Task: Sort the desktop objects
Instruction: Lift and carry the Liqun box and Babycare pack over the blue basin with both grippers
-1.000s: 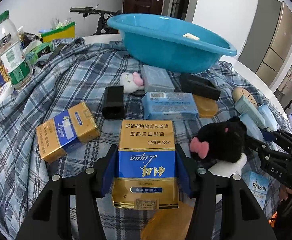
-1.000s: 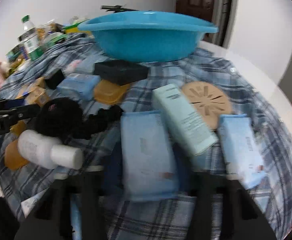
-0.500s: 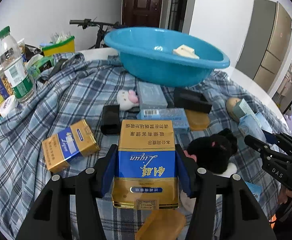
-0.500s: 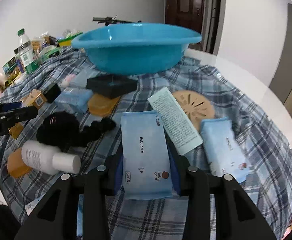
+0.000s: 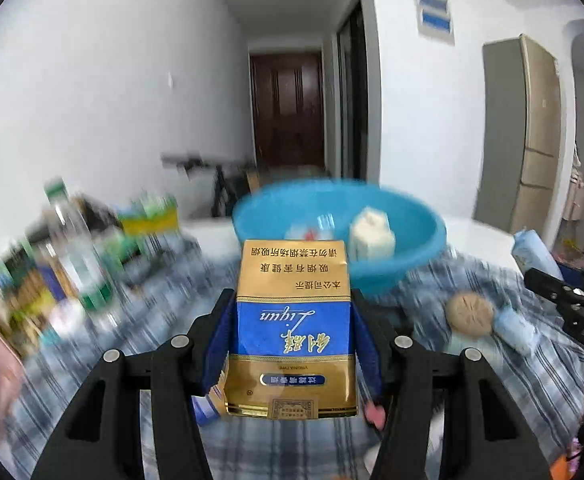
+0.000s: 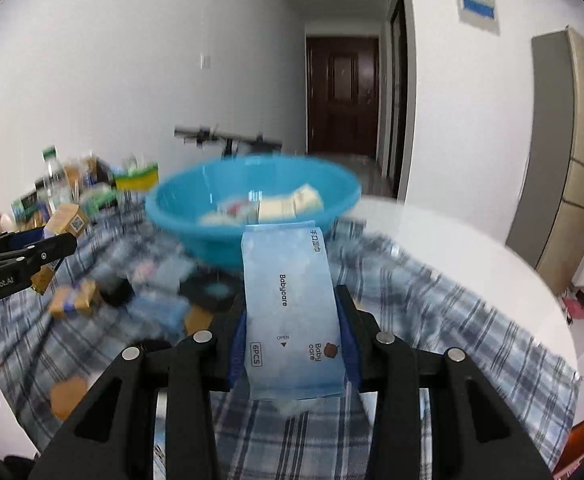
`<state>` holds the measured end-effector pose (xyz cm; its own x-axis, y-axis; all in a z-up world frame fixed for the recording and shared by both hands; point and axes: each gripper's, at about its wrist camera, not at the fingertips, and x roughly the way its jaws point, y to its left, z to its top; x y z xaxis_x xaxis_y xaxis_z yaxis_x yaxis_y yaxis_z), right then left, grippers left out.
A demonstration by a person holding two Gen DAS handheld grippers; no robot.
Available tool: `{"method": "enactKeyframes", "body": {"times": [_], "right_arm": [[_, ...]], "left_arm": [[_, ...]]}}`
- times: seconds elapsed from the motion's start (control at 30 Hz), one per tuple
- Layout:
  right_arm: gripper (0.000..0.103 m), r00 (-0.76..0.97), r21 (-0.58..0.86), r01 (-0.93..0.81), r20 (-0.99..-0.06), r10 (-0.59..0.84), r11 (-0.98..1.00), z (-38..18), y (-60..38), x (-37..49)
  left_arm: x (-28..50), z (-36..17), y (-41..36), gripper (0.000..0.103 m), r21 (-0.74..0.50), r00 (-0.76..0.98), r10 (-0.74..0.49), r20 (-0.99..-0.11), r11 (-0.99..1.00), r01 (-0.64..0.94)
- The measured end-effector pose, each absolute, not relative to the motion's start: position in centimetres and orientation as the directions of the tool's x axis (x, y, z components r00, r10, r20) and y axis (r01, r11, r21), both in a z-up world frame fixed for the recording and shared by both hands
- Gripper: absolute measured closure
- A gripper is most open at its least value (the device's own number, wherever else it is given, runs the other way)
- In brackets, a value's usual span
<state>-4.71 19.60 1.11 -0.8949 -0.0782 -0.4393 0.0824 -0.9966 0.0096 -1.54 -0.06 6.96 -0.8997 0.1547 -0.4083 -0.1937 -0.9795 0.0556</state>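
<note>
Plaid cloth below; claws grip box, pack

A gold-and-blue box fills the lower centre of the left wrist view, upright on end, its print upside down, raised off the cloth. A pale blue "Babycare" wipes pack stands lengthwise at the lower centre of the right wrist view. Behind each, mid-frame, sits a blue basin holding a cream carton and blurred packets.
</note>
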Motion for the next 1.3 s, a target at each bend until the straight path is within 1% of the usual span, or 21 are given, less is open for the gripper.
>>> {"method": "enactKeyframes", "body": {"times": [0.07,0.17,0.3,0.4,0.5,0.57,0.6,0.67,0.77,0.9,1.03,1.3], "right_arm": [[0.065,-0.918,0.012,0.081,-0.388,-0.079,-0.997,2.4,19.5,-4.1],[0.065,-0.939,0.006,0.094,-0.332,-0.090,-0.996,3.8,19.1,-3.4],[0.065,-0.959,0.002,0.107,-0.264,-0.103,-0.994,5.0,18.4,-2.3],[0.065,-0.967,-0.029,0.101,-0.236,-0.091,-0.995,5.4,17.7,-1.6],[0.065,-0.974,-0.063,0.081,-0.219,-0.065,-0.995,5.6,17.2,-1.2],[0.065,-0.974,-0.076,0.060,-0.221,-0.042,-0.995,5.5,17.0,-1.1],[0.065,-0.972,-0.088,0.045,-0.234,-0.023,-0.995,5.4,16.9,-1.2],[0.065,-0.970,-0.094,0.044,-0.241,-0.020,-0.995,5.3,17.1,-1.2],[0.065,-0.971,-0.073,0.049,-0.237,-0.031,-0.996,5.5,17.6,-0.9],[0.065,-0.974,-0.061,0.059,-0.223,-0.044,-0.996,6.0,17.7,-0.2],[0.065,-0.975,-0.058,0.062,-0.217,-0.048,-0.996,6.1,17.7,0.2],[0.065,-0.973,-0.053,0.064,-0.224,-0.051,-0.997,6.7,18.2,-0.2]], "left_arm": [[-0.5,8.4,-0.2,0.046,0.066,-0.930,0.155,-0.333,-0.980,-0.187],[0.8,9.8,-0.2,0.046,0.066,-0.953,0.158,-0.259,-0.981,-0.181],[1.9,10.4,-0.1,0.046,0.068,-0.961,0.159,-0.225,-0.982,-0.178],[2.7,10.4,-0.3,0.046,0.061,-0.966,0.157,-0.206,-0.983,-0.173],[2.8,10.5,-0.3,0.046,0.051,-0.963,0.160,-0.219,-0.983,-0.175],[2.4,10.5,-0.3,0.046,0.054,-0.949,0.157,-0.273,-0.983,-0.178],[2.5,10.5,-0.4,0.046,0.039,-0.944,0.173,-0.281,-0.981,-0.191],[2.7,10.7,-0.8,0.046,0.011,-0.942,0.191,-0.276,-0.979,-0.202],[3.4,11.1,-1.0,0.046,0.017,-0.952,0.178,-0.249,-0.982,-0.188],[3.9,11.5,-0.8,0.046,0.024,-0.954,0.185,-0.237,-0.980,-0.196],[3.6,11.0,0.0,0.046,0.066,-0.953,0.165,-0.254,-0.980,-0.187],[2.4,11.1,-0.3,0.046,0.032,-0.942,0.175,-0.285,-0.981,-0.192]]}}
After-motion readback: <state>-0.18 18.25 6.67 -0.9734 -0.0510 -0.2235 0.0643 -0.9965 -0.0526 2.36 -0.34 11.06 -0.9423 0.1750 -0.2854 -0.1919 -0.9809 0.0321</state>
